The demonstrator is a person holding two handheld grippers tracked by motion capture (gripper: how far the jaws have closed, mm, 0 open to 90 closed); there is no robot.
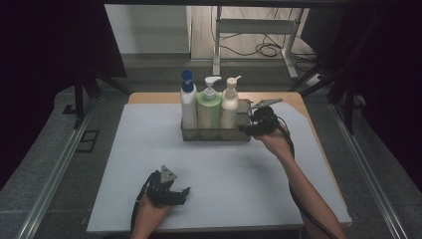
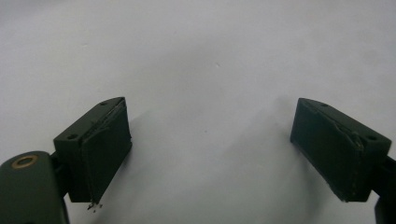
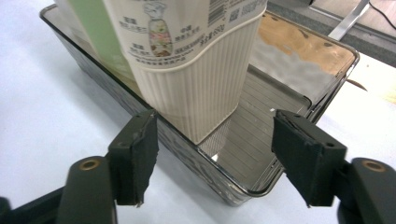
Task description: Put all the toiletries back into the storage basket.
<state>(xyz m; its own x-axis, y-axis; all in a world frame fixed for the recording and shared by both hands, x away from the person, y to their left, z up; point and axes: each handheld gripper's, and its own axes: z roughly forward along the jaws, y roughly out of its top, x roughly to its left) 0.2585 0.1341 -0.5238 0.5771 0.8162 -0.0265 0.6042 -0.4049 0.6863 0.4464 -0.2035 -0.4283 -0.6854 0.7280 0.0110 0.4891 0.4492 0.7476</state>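
A shiny metal tray (image 1: pixel 215 135) stands at the middle back of the white mat. It holds a white bottle with a blue cap (image 1: pixel 188 104), a green pump bottle (image 1: pixel 209 107) and a cream pump bottle (image 1: pixel 229 107), all upright in a row. My right gripper (image 1: pixel 246 127) is at the tray's right end. In the right gripper view it (image 3: pixel 215 135) is open, its jaws either side of the tray's near corner (image 3: pixel 243 189), with the cream bottle (image 3: pixel 191 79) just ahead and untouched. My left gripper (image 1: pixel 185 195) rests near the front left, open over the bare mat (image 2: pixel 201 56).
The right part of the tray floor (image 3: pixel 275 93) is bare. The mat (image 1: pixel 149 149) lies on a wooden table (image 1: pixel 293 102) whose edge shows at the back. Beyond the table stand a metal frame (image 1: pixel 259 30) and cables on the floor. Dark curtains flank both sides.
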